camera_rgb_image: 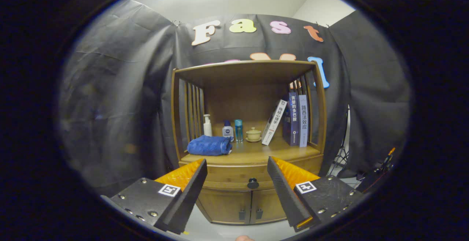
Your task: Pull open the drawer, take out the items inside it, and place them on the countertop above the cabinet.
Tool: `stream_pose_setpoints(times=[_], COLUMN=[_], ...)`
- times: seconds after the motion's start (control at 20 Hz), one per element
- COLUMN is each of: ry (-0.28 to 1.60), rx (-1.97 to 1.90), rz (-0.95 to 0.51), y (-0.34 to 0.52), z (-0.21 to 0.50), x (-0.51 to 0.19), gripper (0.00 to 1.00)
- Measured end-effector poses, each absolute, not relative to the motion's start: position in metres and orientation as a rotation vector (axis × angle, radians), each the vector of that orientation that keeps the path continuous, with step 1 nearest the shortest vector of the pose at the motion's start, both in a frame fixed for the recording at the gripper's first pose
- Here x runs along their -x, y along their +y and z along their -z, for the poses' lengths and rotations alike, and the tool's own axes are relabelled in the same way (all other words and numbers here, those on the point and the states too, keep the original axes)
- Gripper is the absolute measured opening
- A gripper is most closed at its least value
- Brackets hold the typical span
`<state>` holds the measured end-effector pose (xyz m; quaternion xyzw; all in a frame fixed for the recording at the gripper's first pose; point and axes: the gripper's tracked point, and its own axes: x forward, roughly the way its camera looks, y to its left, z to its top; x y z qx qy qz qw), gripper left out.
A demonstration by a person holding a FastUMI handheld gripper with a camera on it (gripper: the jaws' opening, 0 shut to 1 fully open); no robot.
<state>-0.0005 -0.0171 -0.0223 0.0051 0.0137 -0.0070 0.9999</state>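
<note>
A wooden cabinet stands ahead against the black cloth wall. Its drawer is closed, with a dark round knob on the front. The countertop above the drawer carries a folded blue towel, a white pump bottle, a small dark-capped bottle, a clear blue bottle, a small lidded cup and three books. My gripper is open, some way in front of the cabinet, and the knob lies beyond and between its fingers. Nothing is held.
Two lower cabinet doors with small handles sit under the drawer. Slatted side walls and a top board enclose the countertop space. A stand and cables are to the right of the cabinet. The light floor runs in front.
</note>
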Motion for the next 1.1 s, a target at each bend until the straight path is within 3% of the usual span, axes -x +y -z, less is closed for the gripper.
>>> stream_pose_setpoints(times=[0.75, 1.1], ry=[-0.012, 0.061], rx=[0.021, 0.037], rz=[0.062, 0.023], y=[-0.056, -0.071], z=[0.032, 0.141], x=[-0.021, -0.096], gripper=[0.99, 0.99])
